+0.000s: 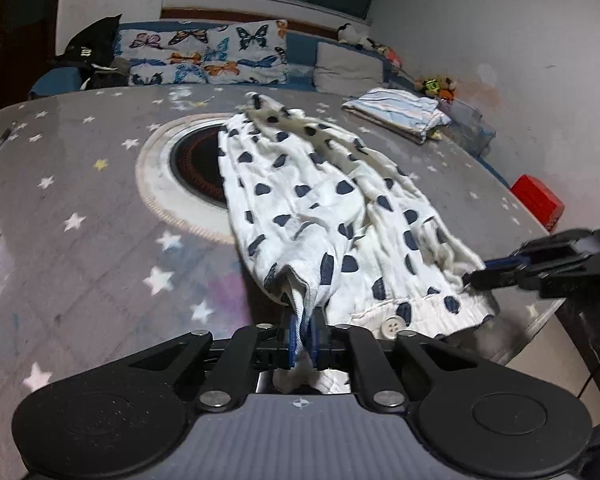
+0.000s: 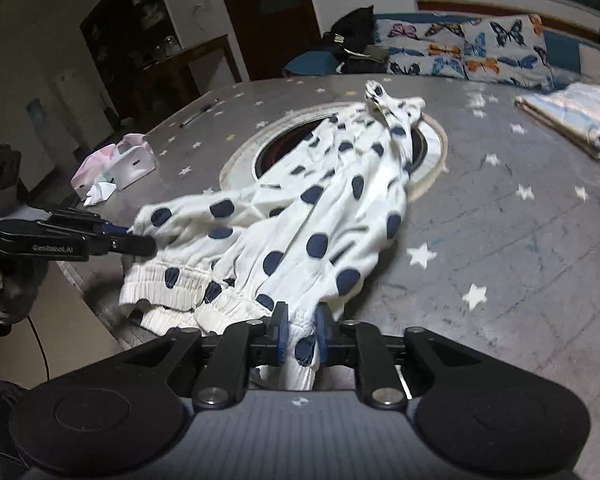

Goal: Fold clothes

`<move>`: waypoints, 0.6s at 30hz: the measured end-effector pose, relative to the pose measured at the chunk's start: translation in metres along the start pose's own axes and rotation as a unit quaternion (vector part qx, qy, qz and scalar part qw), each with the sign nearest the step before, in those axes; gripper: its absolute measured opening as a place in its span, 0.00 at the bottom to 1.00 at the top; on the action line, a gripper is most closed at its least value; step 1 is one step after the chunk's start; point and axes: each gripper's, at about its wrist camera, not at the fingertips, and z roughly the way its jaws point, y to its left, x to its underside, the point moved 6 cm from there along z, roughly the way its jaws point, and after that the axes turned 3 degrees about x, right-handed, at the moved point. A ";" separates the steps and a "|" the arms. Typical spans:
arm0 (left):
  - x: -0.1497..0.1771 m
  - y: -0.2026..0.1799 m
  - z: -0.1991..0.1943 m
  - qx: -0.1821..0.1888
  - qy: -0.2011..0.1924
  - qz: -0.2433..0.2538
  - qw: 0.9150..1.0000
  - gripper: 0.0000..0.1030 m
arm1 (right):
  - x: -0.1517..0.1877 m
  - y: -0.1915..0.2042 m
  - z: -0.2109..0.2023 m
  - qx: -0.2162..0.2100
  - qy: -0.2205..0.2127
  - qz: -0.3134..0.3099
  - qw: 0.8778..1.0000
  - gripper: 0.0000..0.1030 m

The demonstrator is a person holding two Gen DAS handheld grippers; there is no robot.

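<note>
A white garment with navy dots lies stretched across the grey star-print table, its far end over a round inset. It looks like trousers with an elastic waistband and a button. My left gripper is shut on one near corner of the waistband. My right gripper is shut on the other waistband corner of the garment. In the left wrist view the right gripper comes in from the right edge. In the right wrist view the left gripper comes in from the left.
A folded striped cloth lies at the table's far right. A round inset burner sits mid-table. A pen and a small pink-white box lie on the left side. A red box stands off the right edge. Butterfly cushions line a bench behind.
</note>
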 end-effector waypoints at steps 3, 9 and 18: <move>-0.003 0.000 -0.007 -0.004 -0.009 0.009 1.000 0.19 | -0.017 0.000 -0.010 0.002 -0.008 -0.016 1.000 0.20; -0.021 0.005 -0.011 -0.024 -0.036 0.018 0.999 0.42 | -0.068 -0.009 -0.005 0.034 -0.040 -0.051 0.997 0.25; -0.066 0.023 0.038 -0.041 -0.045 -0.013 0.998 0.40 | -0.155 -0.043 0.070 0.079 -0.054 -0.072 0.993 0.33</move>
